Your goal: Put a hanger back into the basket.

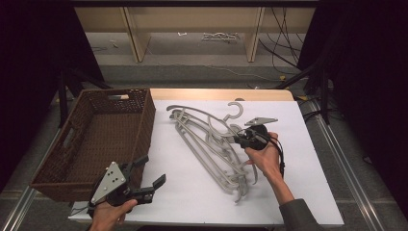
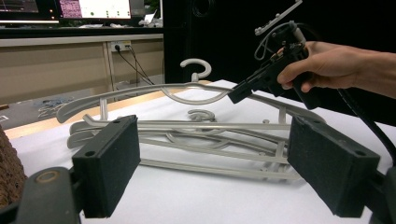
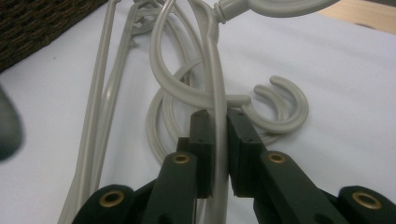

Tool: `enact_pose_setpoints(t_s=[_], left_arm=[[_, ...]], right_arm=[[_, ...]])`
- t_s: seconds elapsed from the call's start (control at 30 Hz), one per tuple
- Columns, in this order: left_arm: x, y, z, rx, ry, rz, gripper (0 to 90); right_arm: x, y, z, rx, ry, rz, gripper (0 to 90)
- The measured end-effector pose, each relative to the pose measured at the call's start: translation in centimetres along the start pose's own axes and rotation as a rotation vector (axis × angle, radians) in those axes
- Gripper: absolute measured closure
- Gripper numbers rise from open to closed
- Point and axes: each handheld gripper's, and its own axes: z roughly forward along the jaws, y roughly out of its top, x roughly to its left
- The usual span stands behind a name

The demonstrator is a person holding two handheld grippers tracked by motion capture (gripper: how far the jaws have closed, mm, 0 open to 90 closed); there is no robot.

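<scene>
The right tool (image 1: 239, 139) pinches the top hanger (image 2: 187, 91) by its thin shoulder bar, near the hook, at frame centre on the white bench (image 1: 308, 192). The plastic looks light, stiff and slick, and may snag the pile (image 1: 216, 159) beneath. The left tool (image 1: 153, 172) waits spread, lower left. The basket (image 1: 72, 139) stands left; open room lies right.

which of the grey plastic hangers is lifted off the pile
The top grey plastic hanger, clamped near its hook in the right gripper; one end is raised, while the other hangers lie flat on the white table.
</scene>
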Motion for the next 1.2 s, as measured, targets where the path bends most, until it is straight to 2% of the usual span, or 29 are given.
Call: enact_pose_setpoints(t_s=[0.1,0.17,0.2,0.23,0.33,0.53,0.6,0.63,0.67,0.77,0.8,0.87,0.97,1.0,1.03,1.07,1.1,1.13,1.17,1.2], left_arm=[[0.0,0.0,0.0,0.001,0.000,0.000,16.8],[0.0,0.0,0.0,0.005,0.002,0.004,16.7],[0.0,0.0,0.0,0.003,0.003,0.001,16.7],[0.0,0.0,0.0,0.003,0.003,-0.001,16.7],[-0.1,-0.1,0.1,0.009,0.002,0.006,16.8],[-0.2,0.0,0.2,0.009,-0.003,0.002,16.8],[-0.2,0.1,0.2,0.009,-0.010,-0.003,16.7],[-0.2,0.2,0.2,0.010,-0.032,-0.004,16.5],[-0.2,0.2,0.2,0.013,-0.044,-0.017,16.2],[-0.3,0.4,0.4,0.019,-0.050,-0.014,16.1],[-0.3,0.5,0.6,0.021,-0.052,-0.017,16.1],[-0.4,0.7,0.8,0.026,-0.053,-0.015,15.9],[-0.5,1.3,1.4,0.037,-0.060,0.002,15.6],[-0.5,1.4,1.7,0.036,-0.061,0.008,15.5],[-0.6,1.7,1.9,0.051,-0.057,0.015,15.5],[-0.6,1.9,2.3,0.059,-0.057,0.022,15.5],[-0.6,2.1,2.7,0.063,-0.054,0.023,15.5],[-0.6,2.3,3.1,0.076,-0.051,0.032,15.5],[-0.7,2.6,3.6,0.087,-0.055,0.040,15.5],[-0.7,2.9,4.1,0.100,-0.056,0.051,15.5]], right_arm=[[0.0,0.1,-0.4,-0.002,0.007,-0.017,82.1],[0.0,0.1,-0.8,-0.013,0.022,-0.057,82.1],[-0.2,0.0,-0.9,-0.021,0.032,-0.098,82.1],[0.0,-0.1,-1.2,-0.006,0.038,-0.074,82.1],[0.2,-0.3,-2.1,0.006,0.045,-0.115,82.1],[1.0,-0.5,-3.4,0.012,0.071,-0.143,82.1],[1.3,-0.5,-3.7,0.016,0.084,-0.151,82.1],[1.4,-0.5,-3.9,0.009,0.085,-0.171,82.1],[1.7,-0.6,-4.1,0.017,0.089,-0.169,82.1],[2.1,-0.6,-4.3,0.019,0.106,-0.188,82.1],[2.2,-0.6,-4.3,0.008,0.110,-0.208,82.1],[2.6,-0.7,-4.5,0.014,0.120,-0.216,82.1],[3.2,-0.9,-4.9,0.023,0.134,-0.248,82.2],[3.4,-1.0,-4.9,0.007,0.129,-0.247,82.2],[3.5,-1.0,-5.2,0.020,0.138,-0.262,82.1],[3.7,-1.1,-5.3,0.009,0.141,-0.261,82.2],[3.8,-1.1,-5.6,0.029,0.152,-0.271,82.2],[4.0,-1.3,-5.6,0.011,0.147,-0.269,82.1],[4.0,-1.3,-5.9,0.033,0.157,-0.280,82.2],[4.1,-1.4,-6.0,0.031,0.154,-0.286,82.2]])
